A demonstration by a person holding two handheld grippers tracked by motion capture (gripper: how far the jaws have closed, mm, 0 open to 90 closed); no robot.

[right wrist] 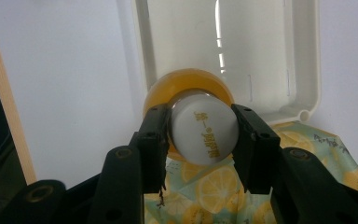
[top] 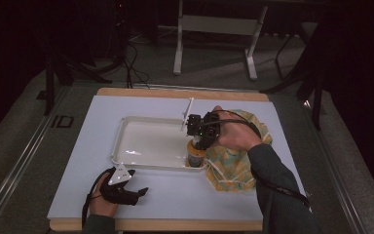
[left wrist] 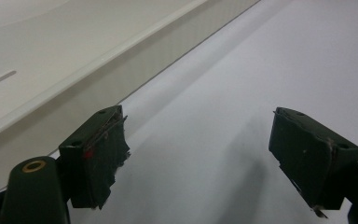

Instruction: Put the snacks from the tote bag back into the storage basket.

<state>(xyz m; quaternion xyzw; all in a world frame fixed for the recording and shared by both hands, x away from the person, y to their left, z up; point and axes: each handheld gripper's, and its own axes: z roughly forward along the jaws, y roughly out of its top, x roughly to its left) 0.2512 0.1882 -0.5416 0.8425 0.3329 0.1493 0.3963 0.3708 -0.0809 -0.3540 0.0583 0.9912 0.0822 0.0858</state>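
Right gripper (right wrist: 203, 133) pinches the white cap of an orange bottle (right wrist: 189, 86), frame centre, at the near right corner of the white tray (top: 126, 122), beside lemon-print cloth (top: 233, 165). Left gripper (left wrist: 200, 161) spread, empty, lower left on the surface (top: 102, 112).

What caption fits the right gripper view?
Right tool grips an orange bottle by its white cap at the tray corner.

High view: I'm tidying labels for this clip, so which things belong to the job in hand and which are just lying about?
In the job:
- bottle with white cap, clamped in the right hand-held gripper
- white tray, the bottle at its near right corner

Lying about:
- lemon-print cloth beside the tray
- white stick on the tray's far rim
- left hand-held gripper, open over bare table
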